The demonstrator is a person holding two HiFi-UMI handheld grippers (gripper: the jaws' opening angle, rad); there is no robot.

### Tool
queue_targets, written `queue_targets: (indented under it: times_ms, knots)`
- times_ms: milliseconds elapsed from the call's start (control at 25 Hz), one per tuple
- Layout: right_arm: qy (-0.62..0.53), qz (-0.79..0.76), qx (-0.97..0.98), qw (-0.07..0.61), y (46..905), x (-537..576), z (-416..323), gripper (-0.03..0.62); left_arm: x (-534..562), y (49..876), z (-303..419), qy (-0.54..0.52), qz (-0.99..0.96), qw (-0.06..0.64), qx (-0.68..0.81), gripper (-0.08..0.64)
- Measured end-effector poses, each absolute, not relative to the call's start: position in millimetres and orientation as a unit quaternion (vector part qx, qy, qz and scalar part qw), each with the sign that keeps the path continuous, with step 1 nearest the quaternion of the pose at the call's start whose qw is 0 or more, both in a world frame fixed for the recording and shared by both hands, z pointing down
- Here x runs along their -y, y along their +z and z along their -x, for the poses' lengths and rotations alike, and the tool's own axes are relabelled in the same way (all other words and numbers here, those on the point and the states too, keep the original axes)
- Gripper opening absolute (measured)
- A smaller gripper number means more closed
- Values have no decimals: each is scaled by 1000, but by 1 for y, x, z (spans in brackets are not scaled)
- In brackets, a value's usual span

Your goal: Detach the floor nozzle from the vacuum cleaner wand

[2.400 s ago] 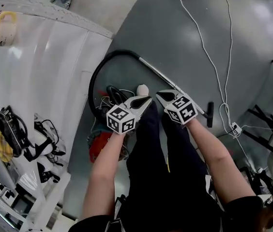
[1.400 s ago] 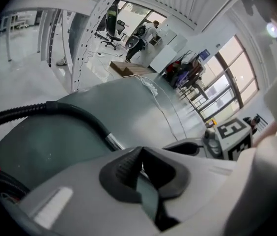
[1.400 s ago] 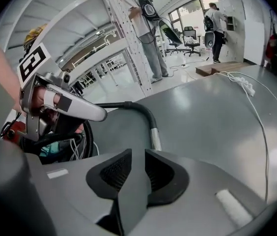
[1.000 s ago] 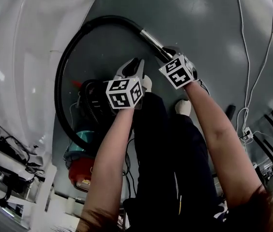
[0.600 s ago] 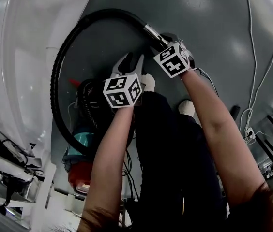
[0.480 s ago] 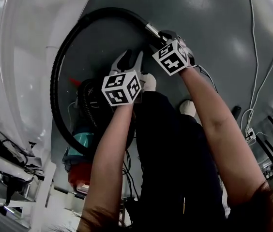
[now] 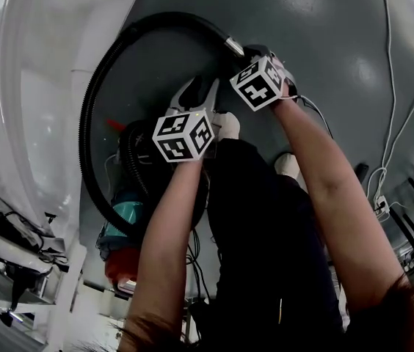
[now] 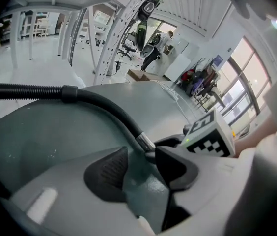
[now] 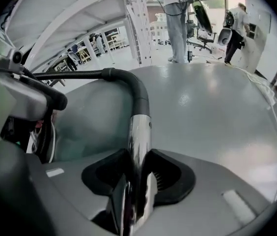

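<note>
Two jaws of the left hand-held gripper (image 8: 141, 159) are spreading, only bare floor (image 8: 40, 146) between them. Right hand-held gripper (image 9: 137, 178): jaws closing, clamped on the chrome wand (image 9: 139, 132) next to the hose (image 9: 139, 93) joint; floor nozzle not made out. Risk: polished tube slips or spins in that grip once pulling starts, with nothing steadying the nozzle end.

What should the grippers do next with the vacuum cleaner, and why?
Probably bring the left gripper across to the metal tube. Its jaws are opening with only floor between them, while the right gripper is closing its jaws on that tube, close to the black hose.
</note>
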State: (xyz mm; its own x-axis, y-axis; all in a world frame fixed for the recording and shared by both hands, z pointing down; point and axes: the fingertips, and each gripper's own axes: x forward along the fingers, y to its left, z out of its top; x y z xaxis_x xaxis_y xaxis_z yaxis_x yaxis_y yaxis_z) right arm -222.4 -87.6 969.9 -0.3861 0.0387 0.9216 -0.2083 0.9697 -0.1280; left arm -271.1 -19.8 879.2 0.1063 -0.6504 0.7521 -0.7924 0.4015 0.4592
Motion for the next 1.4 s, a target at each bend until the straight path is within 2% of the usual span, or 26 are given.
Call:
queue_targets:
  times_ms: [200,400,760,840,880,920,1120,1320,1400]
  knots:
    - [119,-62,839,528,933,84,212,155,35,850,271,58,-547,509,662,193]
    - [111,-73,836,532,879,81,190,147,47,806,264,64,-550,515,654,199]
    - [121,-102,838,522,769,86,141,130,67,712,221,104,-602,511,605,207]
    - [118,-118,840,517,748,90,129,97,73,692,207,92,-612,516,592,209]
    - [115,-127,842,512,737,92,125,-6,76,684,202,84,-612,523,588,212]
    - [116,-130,843,508,728,92,121,-5,78,679,199,78,-610,530,584,220]
    - [150,-122,826,530,724,73,99,-3,69,677,190,109,-599,551,571,218]
    - [150,-127,827,526,749,69,81,0,55,705,179,154,-618,541,549,199]
    - [152,-126,826,528,773,68,82,25,54,724,182,152,-615,542,552,196]
